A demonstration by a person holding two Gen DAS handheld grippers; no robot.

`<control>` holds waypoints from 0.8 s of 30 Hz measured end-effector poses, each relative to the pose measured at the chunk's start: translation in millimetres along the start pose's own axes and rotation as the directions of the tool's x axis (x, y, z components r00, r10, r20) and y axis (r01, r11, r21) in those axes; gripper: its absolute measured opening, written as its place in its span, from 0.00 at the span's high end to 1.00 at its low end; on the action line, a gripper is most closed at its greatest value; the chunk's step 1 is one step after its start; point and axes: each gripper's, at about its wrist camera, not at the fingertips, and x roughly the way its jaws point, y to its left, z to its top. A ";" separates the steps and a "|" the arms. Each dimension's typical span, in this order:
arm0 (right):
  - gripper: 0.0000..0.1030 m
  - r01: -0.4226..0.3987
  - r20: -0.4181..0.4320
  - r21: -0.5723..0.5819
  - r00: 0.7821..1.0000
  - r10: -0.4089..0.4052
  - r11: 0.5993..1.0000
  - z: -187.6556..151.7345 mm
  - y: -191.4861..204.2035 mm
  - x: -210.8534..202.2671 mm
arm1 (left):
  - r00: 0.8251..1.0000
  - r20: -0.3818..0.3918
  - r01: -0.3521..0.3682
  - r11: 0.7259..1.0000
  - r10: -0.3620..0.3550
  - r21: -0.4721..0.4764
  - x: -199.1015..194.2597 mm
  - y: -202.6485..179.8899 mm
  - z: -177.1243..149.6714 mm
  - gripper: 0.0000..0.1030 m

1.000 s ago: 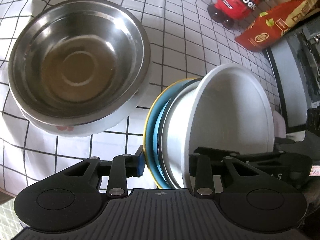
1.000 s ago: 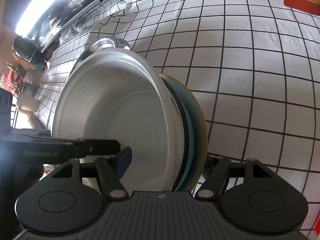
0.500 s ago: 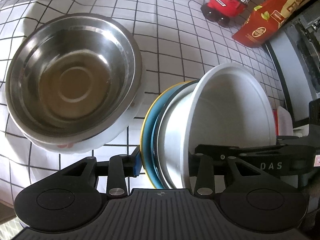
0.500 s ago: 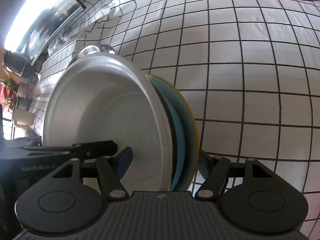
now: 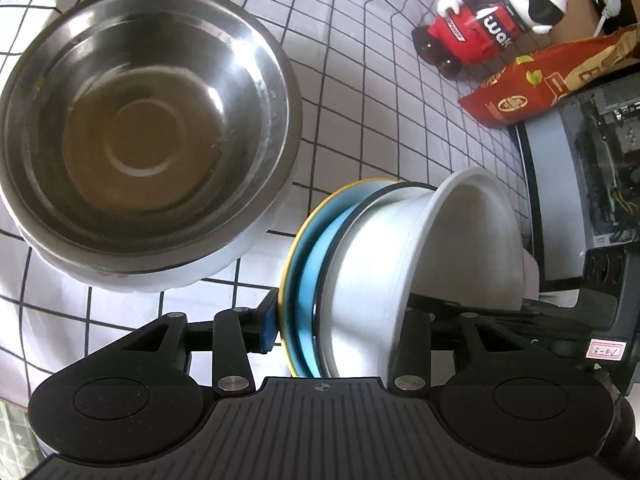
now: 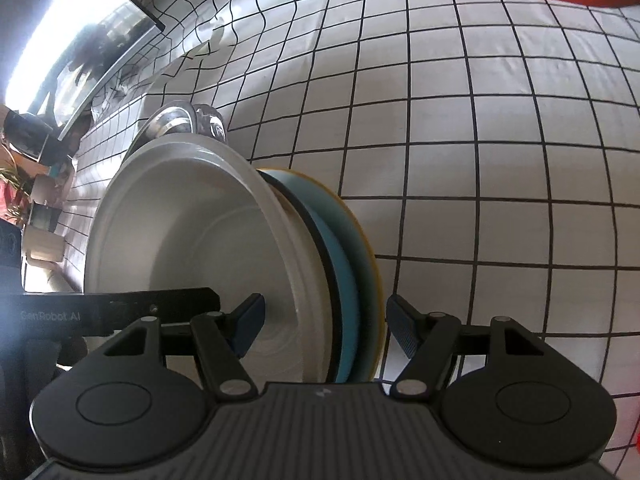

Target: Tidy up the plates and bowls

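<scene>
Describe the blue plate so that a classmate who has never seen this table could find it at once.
Start at the big stainless steel bowl on the black-gridded white tablecloth. Beside it a small stack stands on edge, and the yellow-rimmed blue plate is its outermost piece. Its neighbour, the deep white bowl, is plain white.

Both grippers are black, with ribbed bases, round discs and silver screws. The left gripper (image 5: pixel 334 330) has blue pads. Faint lettering on the side of the left one, seen past the right gripper (image 6: pixel 324 328), perhaps reads "GenRobot AI".

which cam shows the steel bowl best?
Left wrist: the steel bowl fills the upper left, its whole rim and inside visible, upright on the checked cloth. The right wrist view shows only a sliver of it behind the white bowl.
</scene>
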 end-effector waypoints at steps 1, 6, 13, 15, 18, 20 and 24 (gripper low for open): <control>0.33 -0.007 -0.002 0.007 1.000 0.007 1.000 0.2 -1.3 0.6 | 1.000 -0.009 0.000 1.000 0.000 -0.008 2.1 -0.2 1.2 0.51; 0.33 -0.041 -0.029 0.057 0.999 0.042 0.998 5.1 -10.1 2.9 | 0.996 -0.088 -0.012 0.999 0.008 -0.040 11.3 -1.6 16.1 0.49; 0.35 -0.080 -0.054 0.040 0.995 0.082 0.996 3.6 -9.4 4.7 | 0.999 -0.017 0.036 0.999 -0.036 -0.017 6.5 5.2 3.9 0.50; 0.35 -0.106 -0.062 0.016 0.992 0.107 0.994 3.5 -5.4 3.7 | 0.998 -0.013 0.057 0.998 -0.057 -0.032 4.1 9.0 0.1 0.50; 0.35 -0.079 -0.065 -0.033 0.995 0.076 0.996 0.8 4.8 4.2 | 0.998 -0.007 0.064 0.998 -0.064 -0.020 -3.8 9.7 -5.6 0.50; 0.34 -0.073 -0.079 -0.047 0.994 0.069 0.996 -1.7 8.4 4.5 | 0.998 0.001 0.055 0.998 -0.055 -0.009 -8.6 9.0 -8.9 0.50; 0.34 -0.091 -0.109 -0.072 0.991 0.083 0.993 -5.9 9.5 4.4 | 1.000 0.012 0.022 1.000 -0.023 0.013 -11.7 4.8 -10.7 0.50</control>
